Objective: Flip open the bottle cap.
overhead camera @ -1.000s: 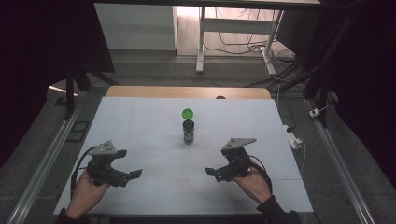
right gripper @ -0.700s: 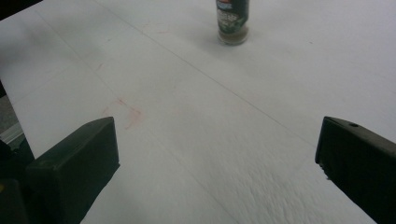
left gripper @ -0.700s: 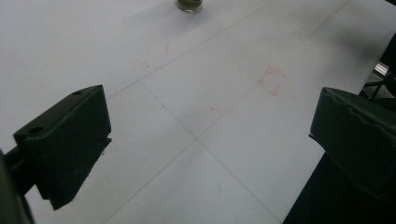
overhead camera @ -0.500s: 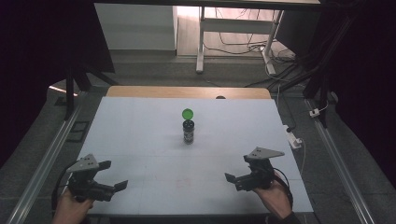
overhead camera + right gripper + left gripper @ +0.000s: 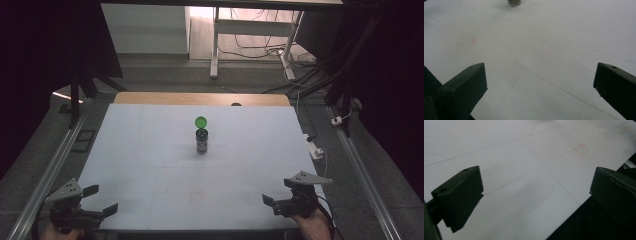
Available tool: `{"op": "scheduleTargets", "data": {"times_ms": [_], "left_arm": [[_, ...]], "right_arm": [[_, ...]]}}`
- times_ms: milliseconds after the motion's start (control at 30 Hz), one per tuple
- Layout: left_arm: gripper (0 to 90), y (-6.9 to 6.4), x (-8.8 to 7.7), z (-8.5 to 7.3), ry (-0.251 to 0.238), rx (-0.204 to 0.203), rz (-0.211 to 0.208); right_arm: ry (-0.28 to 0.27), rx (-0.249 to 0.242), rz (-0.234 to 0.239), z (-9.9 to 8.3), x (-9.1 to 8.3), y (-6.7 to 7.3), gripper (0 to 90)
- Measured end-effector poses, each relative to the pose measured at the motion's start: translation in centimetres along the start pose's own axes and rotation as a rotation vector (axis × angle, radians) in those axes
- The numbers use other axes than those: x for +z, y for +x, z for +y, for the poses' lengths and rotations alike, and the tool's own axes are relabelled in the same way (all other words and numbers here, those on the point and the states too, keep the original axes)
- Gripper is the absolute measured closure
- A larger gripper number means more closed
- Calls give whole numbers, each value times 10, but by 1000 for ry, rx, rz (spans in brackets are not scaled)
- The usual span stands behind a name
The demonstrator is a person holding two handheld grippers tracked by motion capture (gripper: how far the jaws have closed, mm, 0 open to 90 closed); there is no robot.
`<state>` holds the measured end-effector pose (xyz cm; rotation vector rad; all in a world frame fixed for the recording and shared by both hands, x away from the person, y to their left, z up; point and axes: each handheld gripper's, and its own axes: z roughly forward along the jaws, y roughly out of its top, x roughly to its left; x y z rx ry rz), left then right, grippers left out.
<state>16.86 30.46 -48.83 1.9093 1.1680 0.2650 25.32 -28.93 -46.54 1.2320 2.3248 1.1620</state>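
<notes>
Bottle: stands upright mid-table, its green cap just behind it.
Left gripper: your fingers spread, empty, at the near left corner.
Right gripper: released, empty, near right edge.
Risk: a quick one-sided reach could topple the narrow bottle or send the cap rolling.

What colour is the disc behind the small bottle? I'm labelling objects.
Bright green disc, clearest in the high view.

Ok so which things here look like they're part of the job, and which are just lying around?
Likely part of the job:
- dark bottle, upright mid-table
- green cap just behind it
- left tool and right tool, both open at the near corners

Just lying about:
- white power strip at the table's right edge
- floor cables
</notes>
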Motion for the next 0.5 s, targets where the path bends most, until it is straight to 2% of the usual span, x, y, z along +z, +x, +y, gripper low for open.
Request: {"op": "scheduleTargets", "data": {"times_ms": [200,367,500], "left_arm": [[0,0,-3,-6,26,-4,32],[0,-4,-3,-7,71,19,76],[0,-3,-2,-5,70,10,67]], "right_arm": [[18,23,-33,-11,-7,-4,0],[20,11,-72,-17,-14,-2,0],[25,9,-76,-18,-14,-1,0]]}}
